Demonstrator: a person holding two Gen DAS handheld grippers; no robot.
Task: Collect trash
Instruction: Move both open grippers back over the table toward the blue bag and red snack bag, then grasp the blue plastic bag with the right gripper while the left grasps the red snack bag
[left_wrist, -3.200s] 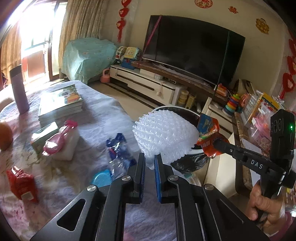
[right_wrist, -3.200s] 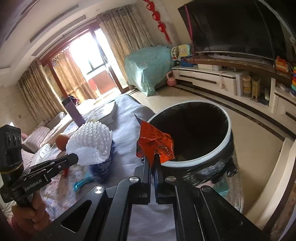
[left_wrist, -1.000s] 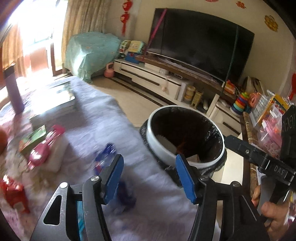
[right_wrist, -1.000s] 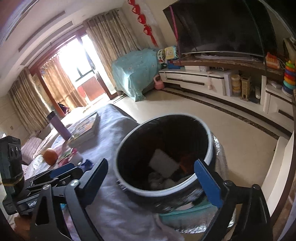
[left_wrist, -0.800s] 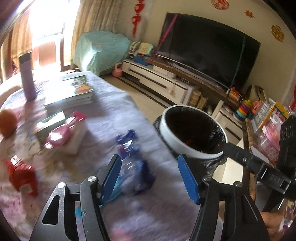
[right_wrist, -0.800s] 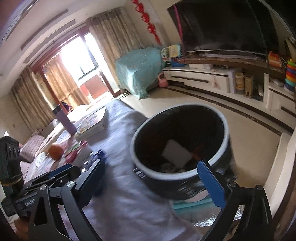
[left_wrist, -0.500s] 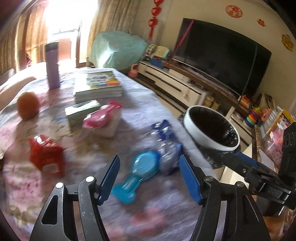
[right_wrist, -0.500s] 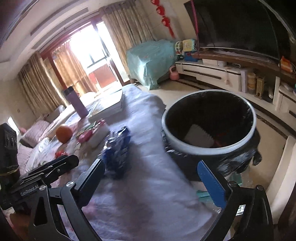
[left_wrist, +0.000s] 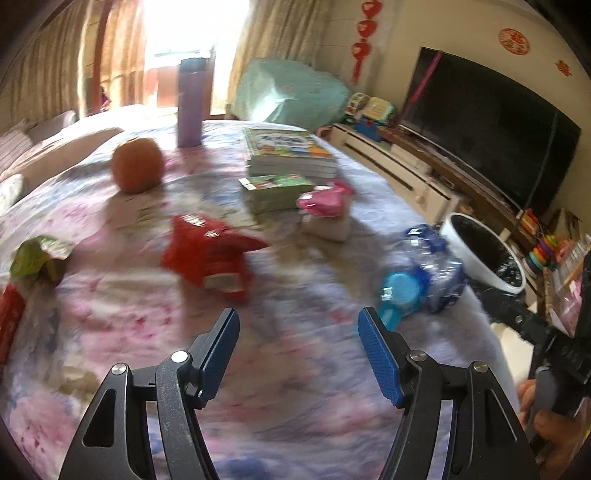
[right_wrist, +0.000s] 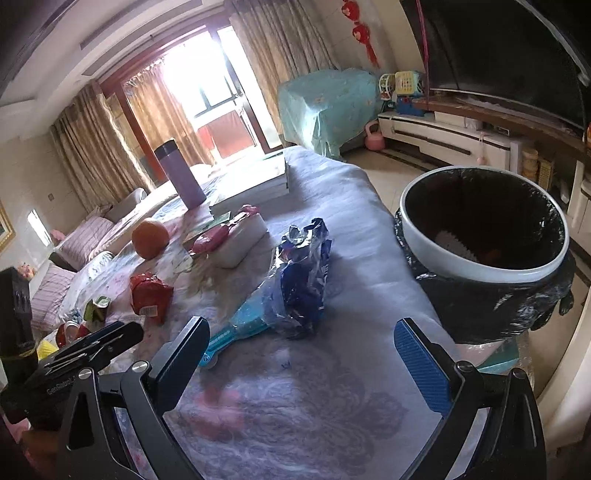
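My left gripper (left_wrist: 297, 345) is open and empty above the cloth-covered table. A crumpled red wrapper (left_wrist: 210, 254) lies just ahead of it. A green wrapper (left_wrist: 35, 258) lies at the far left. My right gripper (right_wrist: 301, 363) is open and empty. A crumpled blue and clear plastic bag (right_wrist: 299, 269) lies ahead of it; it also shows in the left wrist view (left_wrist: 436, 266). The white-rimmed trash bin (right_wrist: 480, 254) with a black liner stands right of the table, with white and orange trash inside. It also shows in the left wrist view (left_wrist: 484, 254).
On the table are an orange (left_wrist: 138, 164), a purple flask (left_wrist: 190, 103), a stack of books (left_wrist: 288, 151), a green box (left_wrist: 277, 192), a pink-topped white pack (left_wrist: 327, 210) and a blue brush (right_wrist: 236, 326). A TV (left_wrist: 487, 125) and low cabinet stand behind.
Both grippers opened and dropped the white foam net and the orange wrapper into the bin. Both then swung left, away from the bin and over the table.
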